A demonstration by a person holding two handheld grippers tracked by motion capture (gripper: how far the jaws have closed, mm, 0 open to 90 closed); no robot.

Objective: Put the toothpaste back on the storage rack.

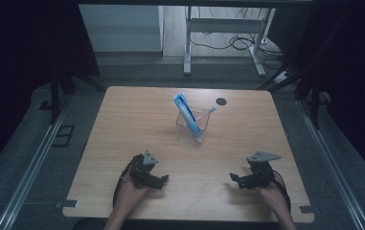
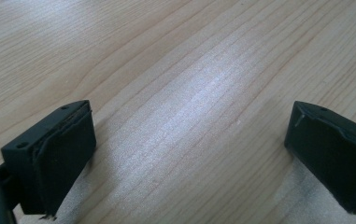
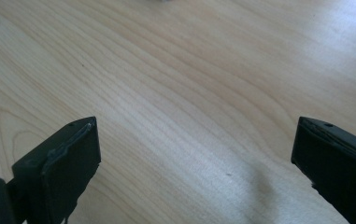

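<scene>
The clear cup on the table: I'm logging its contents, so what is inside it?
Inside the clear cup a blue and white toothpaste tube leans left, and a pink toothbrush leans right. Their lower ends are blurred by the cup wall.

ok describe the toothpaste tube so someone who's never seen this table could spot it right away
Start at the wooden table and look toward its far middle, where a clear plastic cup stands. The toothpaste tube leans inside that cup, its flat end sticking up to the left. It is wide, blue and white, unlike the thin pink toothbrush slanting the other way.
</scene>
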